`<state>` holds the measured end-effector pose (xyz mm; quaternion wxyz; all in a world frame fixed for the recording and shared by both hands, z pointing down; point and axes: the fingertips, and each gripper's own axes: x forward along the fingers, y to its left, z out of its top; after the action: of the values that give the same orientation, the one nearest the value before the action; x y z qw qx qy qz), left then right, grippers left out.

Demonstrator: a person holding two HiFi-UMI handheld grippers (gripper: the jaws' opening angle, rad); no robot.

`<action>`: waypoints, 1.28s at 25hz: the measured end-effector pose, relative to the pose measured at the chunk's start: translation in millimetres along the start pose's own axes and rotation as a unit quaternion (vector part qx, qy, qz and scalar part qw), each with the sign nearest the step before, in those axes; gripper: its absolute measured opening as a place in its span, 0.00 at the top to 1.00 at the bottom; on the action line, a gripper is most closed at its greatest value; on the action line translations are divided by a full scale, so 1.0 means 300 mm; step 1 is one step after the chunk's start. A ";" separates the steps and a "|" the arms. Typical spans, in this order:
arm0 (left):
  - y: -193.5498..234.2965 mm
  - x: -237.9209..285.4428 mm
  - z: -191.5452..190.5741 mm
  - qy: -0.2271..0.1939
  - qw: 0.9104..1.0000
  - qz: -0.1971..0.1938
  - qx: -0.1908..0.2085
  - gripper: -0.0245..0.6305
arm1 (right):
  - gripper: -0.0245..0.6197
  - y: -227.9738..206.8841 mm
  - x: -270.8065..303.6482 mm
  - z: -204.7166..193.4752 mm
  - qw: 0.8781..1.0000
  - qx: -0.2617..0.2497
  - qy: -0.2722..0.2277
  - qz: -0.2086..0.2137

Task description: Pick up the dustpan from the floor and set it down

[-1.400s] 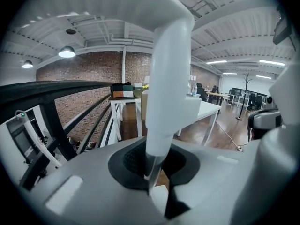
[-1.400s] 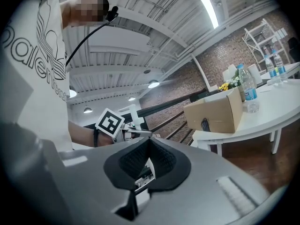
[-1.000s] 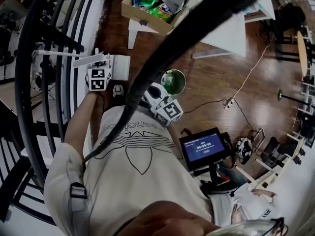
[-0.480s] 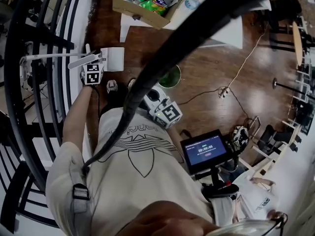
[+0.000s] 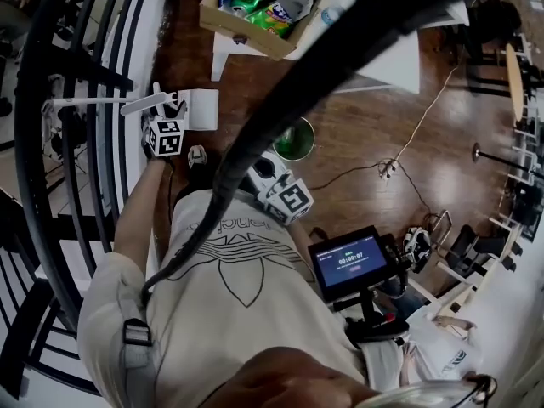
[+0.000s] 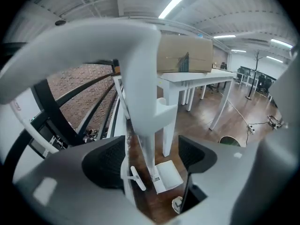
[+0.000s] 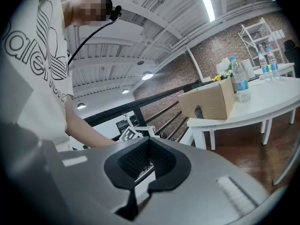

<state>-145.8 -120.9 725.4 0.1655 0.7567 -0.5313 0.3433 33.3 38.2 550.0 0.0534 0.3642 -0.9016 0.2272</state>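
The white long-handled dustpan (image 5: 204,109) rests with its pan on the wooden floor beside a table leg. Its handle (image 6: 143,121) rises between the jaws of my left gripper (image 6: 150,156), which are opening; there is a gap between the handle and the right pad (image 6: 197,153). In the head view the left gripper (image 5: 172,111) is at the upper left, by the railing. My right gripper (image 5: 265,167) hangs near the person's body with nothing in it. Its jaws (image 7: 140,172) look shut.
A black railing (image 5: 76,185) runs along the left. A white table (image 5: 382,49) carries a cardboard box (image 5: 255,11) of snack packets. A green bin (image 5: 296,138), a shoe (image 5: 196,155) and a cable with a power strip (image 5: 389,170) are on the floor.
The left gripper and the dustpan have sunk a little toward the floor. The right gripper has kept its place.
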 end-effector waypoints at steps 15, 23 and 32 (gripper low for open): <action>-0.401 -0.523 0.257 -0.188 0.955 -0.228 -0.032 0.93 | 0.96 -0.019 0.040 0.065 0.998 -0.034 -0.043 0.015; -0.436 -0.601 0.365 -0.237 0.942 -0.232 -0.046 0.93 | 0.96 -0.015 0.040 0.103 0.997 -0.039 -0.065 0.019; -0.429 -0.604 0.373 -0.246 0.942 -0.225 -0.048 0.93 | 0.96 -0.017 0.044 0.111 0.996 -0.036 -0.073 0.023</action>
<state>-25.5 -15.5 534.7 0.1391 0.9086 -0.3867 0.0746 29.4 11.7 525.5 -0.0046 0.3568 -0.9189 0.1682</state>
